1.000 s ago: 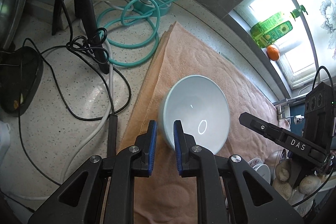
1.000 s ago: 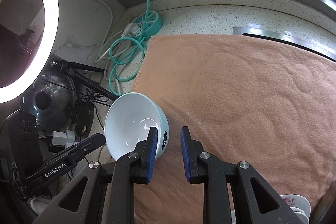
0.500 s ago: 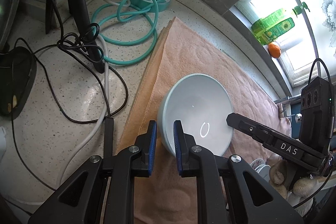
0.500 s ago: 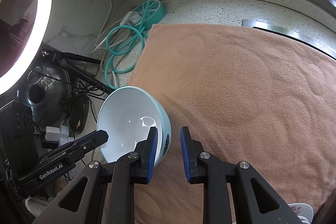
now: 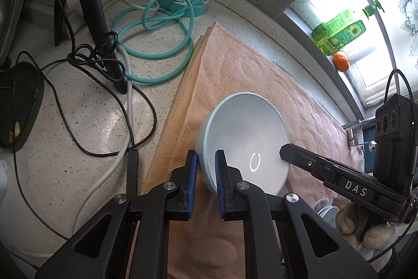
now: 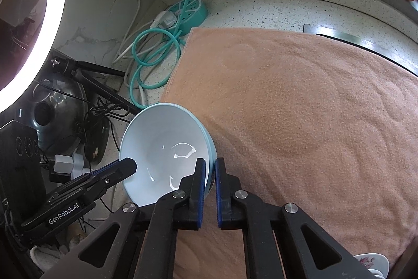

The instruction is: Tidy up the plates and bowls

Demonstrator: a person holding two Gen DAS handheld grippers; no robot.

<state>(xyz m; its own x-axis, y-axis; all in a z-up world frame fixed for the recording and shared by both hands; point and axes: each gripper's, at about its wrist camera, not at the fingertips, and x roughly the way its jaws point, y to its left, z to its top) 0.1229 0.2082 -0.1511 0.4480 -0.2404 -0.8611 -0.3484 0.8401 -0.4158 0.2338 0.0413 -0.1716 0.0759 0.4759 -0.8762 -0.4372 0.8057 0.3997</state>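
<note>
Pale blue bowl (image 5: 245,137) — glossy, white inside, tilted over the towel (image 6: 300,109).

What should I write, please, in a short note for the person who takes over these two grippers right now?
Left gripper: shut on the rim of the light blue bowl.
Right gripper: jaws have just been closing; now shut on the opposite rim.
Bowl: held tilted by both, over the left edge of the pink towel.
Done: bowl gripped.
Left: place the bowl; more white dishes wait by the towel's near corner.
</note>
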